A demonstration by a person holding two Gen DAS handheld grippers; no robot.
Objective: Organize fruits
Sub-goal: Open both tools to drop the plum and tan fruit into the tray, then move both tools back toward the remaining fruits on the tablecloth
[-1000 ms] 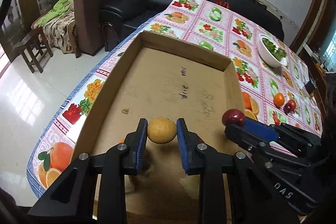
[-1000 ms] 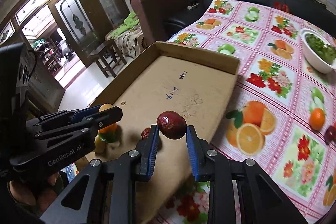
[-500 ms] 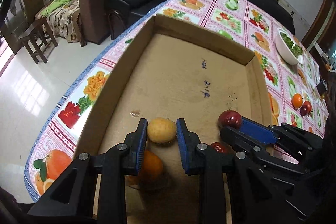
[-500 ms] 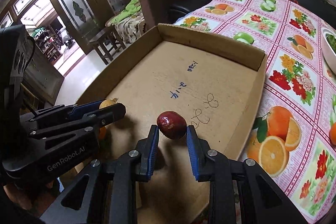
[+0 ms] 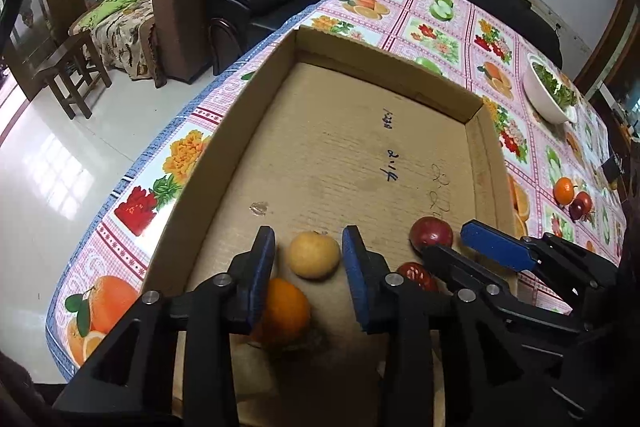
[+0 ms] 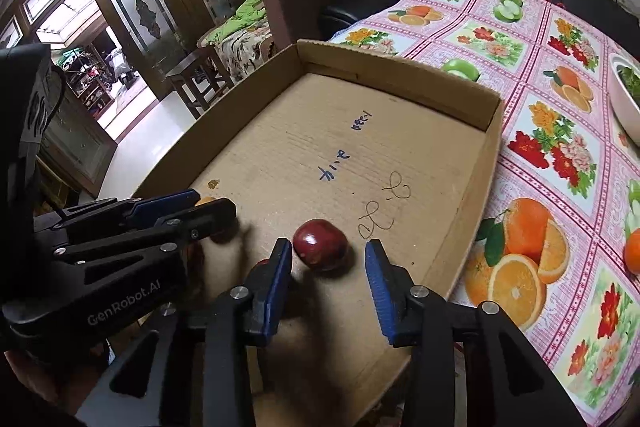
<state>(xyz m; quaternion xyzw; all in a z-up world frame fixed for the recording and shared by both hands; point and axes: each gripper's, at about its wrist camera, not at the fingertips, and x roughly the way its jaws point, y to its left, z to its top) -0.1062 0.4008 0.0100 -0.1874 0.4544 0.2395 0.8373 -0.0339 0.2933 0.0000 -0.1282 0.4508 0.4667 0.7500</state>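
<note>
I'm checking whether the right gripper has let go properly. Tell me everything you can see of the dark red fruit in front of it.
The dark red fruit is round, glossy and smooth-skinned with a bright highlight, likely an apple. It sits on the floor of the cardboard box, near the pen scribbles. The right gripper has its jaws spread wide around it, neither pad visibly touching. A second red fruit lies close behind it.

Inside the cardboard box (image 5: 360, 147), the left tool (image 5: 308, 259) hangs with its jaws parted on either side of a yellow fruit (image 5: 315, 254), a gap showing on each side. An orange (image 5: 286, 311) lies just beside it, partly behind the left pad. To the right, the right tool (image 5: 460, 247) brackets a dark red fruit (image 5: 431, 231), with a second red fruit (image 5: 416, 273) close by.
</note>
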